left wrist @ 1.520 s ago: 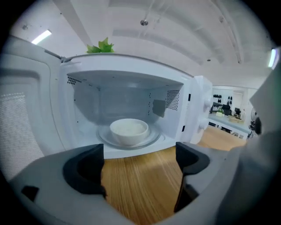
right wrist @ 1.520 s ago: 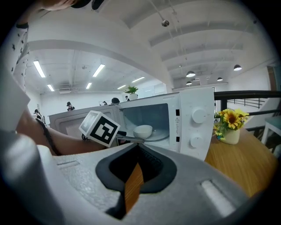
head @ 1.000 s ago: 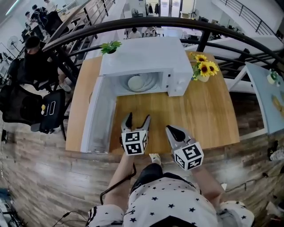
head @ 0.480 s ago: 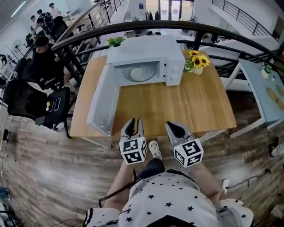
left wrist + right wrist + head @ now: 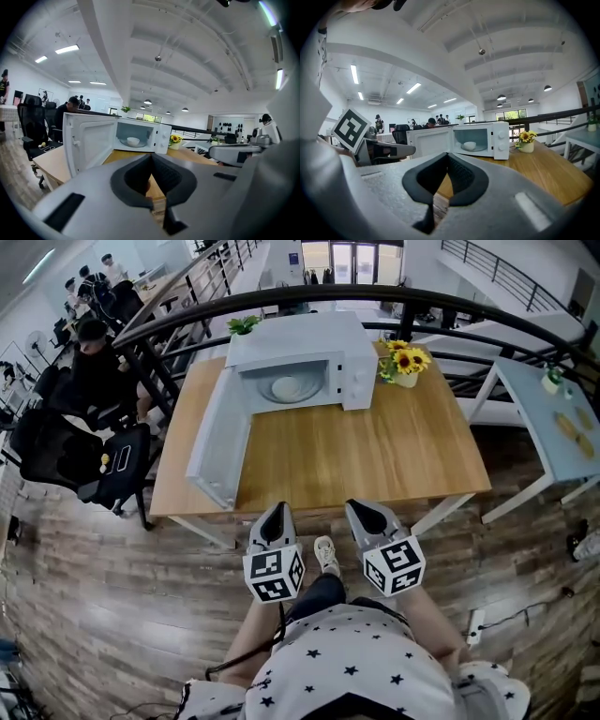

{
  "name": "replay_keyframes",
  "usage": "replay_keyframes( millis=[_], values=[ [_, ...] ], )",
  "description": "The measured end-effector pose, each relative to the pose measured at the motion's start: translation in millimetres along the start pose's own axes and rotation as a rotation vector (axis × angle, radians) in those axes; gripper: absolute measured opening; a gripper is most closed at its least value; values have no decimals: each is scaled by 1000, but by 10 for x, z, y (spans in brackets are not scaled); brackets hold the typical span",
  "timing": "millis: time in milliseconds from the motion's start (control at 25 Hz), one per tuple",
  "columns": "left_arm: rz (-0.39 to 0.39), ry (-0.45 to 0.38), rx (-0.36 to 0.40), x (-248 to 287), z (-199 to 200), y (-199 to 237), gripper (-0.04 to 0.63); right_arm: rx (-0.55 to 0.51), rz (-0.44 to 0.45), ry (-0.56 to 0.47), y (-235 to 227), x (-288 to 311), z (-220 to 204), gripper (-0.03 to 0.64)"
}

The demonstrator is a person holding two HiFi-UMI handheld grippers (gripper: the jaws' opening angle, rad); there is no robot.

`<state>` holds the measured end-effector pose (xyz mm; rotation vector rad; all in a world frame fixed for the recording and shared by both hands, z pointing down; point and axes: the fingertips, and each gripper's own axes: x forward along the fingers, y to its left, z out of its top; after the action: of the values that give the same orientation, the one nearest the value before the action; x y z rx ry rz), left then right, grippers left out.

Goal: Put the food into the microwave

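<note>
A white microwave stands at the far side of the wooden table, its door swung wide open to the left. Inside it, a white bowl rests on the turntable; the same bowl shows in the left gripper view and in the right gripper view. My left gripper hangs off the table's near edge; its jaws have just been closing and now meet with nothing between them. My right gripper hovers beside it, shut and empty too. Both point toward the microwave from a distance.
A vase of sunflowers sits right of the microwave, a small green plant behind it. A black railing curves behind the table. A black office chair and seated people are at left, a pale table at right.
Both grippers drew back from over the table to beyond its near edge. The left gripper's jaws went from open to shut. The microwave now looks smaller and farther.
</note>
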<state>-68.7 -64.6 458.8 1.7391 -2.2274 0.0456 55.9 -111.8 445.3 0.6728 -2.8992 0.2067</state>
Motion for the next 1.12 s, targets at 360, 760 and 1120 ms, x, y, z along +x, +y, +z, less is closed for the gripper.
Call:
replay_keyframes(
  millis=[360,760,1120],
  values=[
    [-40,2,-7,-327,23,-106,4,-7,9,1,147,-153,42,6],
    [-38,3,-10,-375,4,-57,3,-18,-16,-3,178,-151,29,6],
    [-36,0,-10,-332,21,-26,3,-13,-14,1,180,-147,-10,6]
  ],
)
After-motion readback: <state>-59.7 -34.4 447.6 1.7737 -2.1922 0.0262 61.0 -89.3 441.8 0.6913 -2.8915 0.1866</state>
